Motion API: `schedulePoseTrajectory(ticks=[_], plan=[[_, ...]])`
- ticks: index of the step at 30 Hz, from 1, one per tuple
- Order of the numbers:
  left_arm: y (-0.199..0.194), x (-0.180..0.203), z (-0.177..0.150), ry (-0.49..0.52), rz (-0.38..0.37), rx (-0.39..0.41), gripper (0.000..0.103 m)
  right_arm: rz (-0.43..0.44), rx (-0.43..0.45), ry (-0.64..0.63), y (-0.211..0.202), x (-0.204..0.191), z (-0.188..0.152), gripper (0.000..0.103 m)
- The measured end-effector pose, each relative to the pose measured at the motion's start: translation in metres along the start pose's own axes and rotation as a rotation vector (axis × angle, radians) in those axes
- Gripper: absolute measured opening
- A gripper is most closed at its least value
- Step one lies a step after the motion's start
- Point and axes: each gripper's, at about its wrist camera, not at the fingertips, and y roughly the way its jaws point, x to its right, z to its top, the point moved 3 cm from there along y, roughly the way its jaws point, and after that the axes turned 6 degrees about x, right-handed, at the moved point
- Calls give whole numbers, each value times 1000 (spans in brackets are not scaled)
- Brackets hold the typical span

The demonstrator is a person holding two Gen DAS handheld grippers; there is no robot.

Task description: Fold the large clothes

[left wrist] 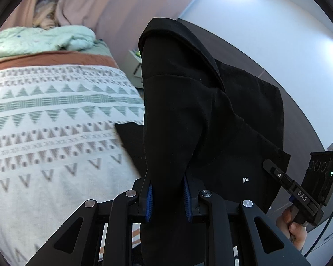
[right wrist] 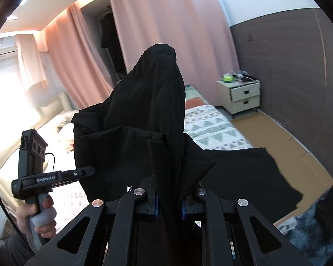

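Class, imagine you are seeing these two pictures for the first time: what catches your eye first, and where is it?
A black garment fills the middle of both views, lifted and pinched by the left gripper and the right gripper. Behind it lies a bed with a triangle-patterned bedspread, and pink curtains hang along the back wall.

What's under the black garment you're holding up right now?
The black garment hangs from both grippers above the patterned bedspread. Its lower part lies on the bed edge; whatever is beneath it is covered.
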Motion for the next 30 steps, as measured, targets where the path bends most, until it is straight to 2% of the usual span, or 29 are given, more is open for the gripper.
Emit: schedulePoseTrajectory(ticks=[6,16,19,24,30], plan=[[50,22,3,22,-50,-45,23,-72,-8,-6,1,44,14,14],[136,34,-1,-21,-114,-141,23,-163,-58,-5,22,100,26,14],[163,29,-4,-35,-137,-189,23,-169,-62,11,31,113,29,14],[193,14,-3,-61,-147,-223,23,-190,-109,39,57,138,25,14],[227,-7,0,-83,-129,-262,24,-203,-151,56,95,160,20,14]])
